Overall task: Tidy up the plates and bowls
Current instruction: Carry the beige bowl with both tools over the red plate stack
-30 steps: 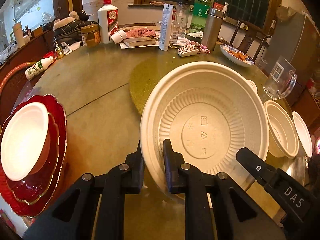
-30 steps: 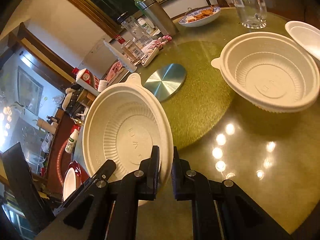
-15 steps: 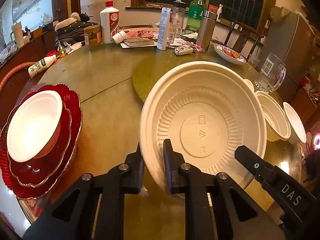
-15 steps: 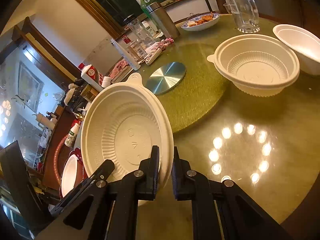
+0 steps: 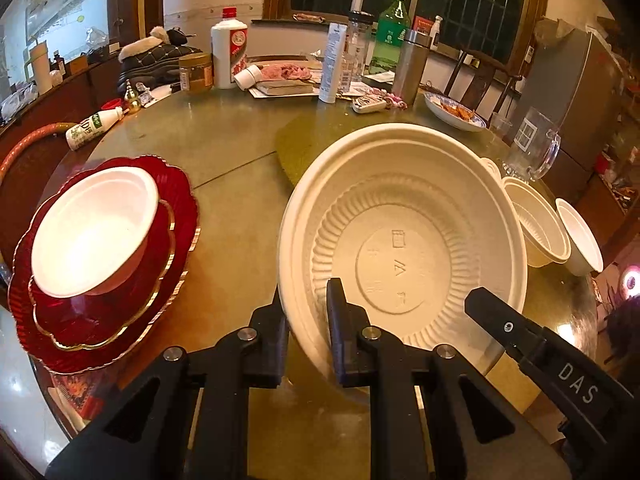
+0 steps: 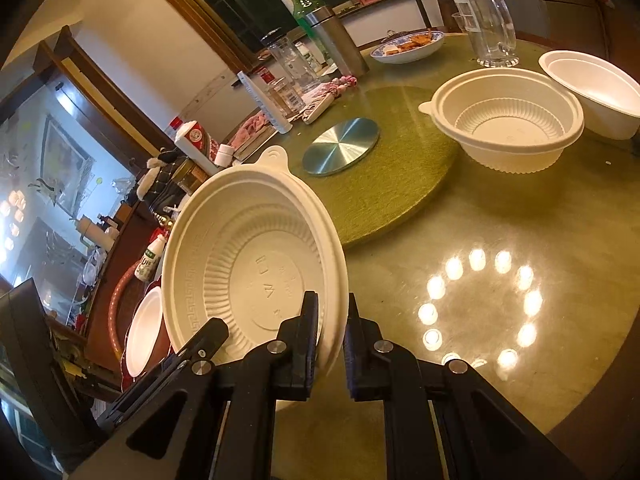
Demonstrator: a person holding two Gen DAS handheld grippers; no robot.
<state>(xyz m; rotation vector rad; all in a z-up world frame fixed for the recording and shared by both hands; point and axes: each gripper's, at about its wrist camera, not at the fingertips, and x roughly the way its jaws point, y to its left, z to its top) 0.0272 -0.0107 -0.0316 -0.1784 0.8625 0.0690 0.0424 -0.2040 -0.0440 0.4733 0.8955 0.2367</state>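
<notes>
— What's nearest, right under the two tools?

— A big cream bowl, held tilted above the round table. The left gripper is clamped on its near rim, one finger outside the wall, one inside. The right gripper pinches the rim too, at another spot; its black finger also pokes in at the bowl's lower right in the left camera.

— And just past that?

— To the left, a stack: a white bowl sitting in a red bowl, on two red scalloped plates with gold edges, near the table's edge. To the right, reflected lamp spots on the glossy top.

— Farther on?

— A green turntable mat with a small metal disc on it. At its right edge stands a second cream bowl, upright, and beside that a plain white bowl; they look very close, though I can't say whether they touch.

— The back of the table?

— A glass pitcher, a blue-patterned dish of food, a steel flask, a green bottle, a white bottle with a red cap, and a jar.
</notes>
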